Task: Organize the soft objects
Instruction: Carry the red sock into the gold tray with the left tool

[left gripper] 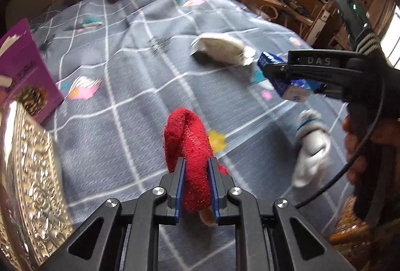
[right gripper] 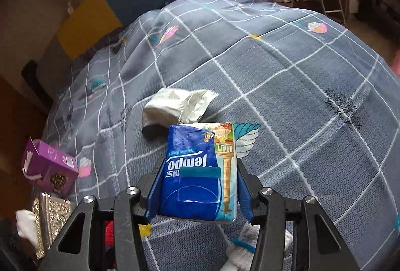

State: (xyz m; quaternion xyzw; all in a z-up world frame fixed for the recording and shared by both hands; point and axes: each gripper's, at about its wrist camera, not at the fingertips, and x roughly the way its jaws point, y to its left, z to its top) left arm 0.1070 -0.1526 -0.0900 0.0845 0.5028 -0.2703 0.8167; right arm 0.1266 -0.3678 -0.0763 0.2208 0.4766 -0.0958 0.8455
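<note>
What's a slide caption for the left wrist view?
Left gripper clamps a red sock over the grid-patterned bedspread; right gripper holds a blue tissue pack.

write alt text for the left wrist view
The left gripper is shut on a red sock over a grey checked bedspread. At right, the right gripper holds a blue tissue pack above a white sock.
</note>
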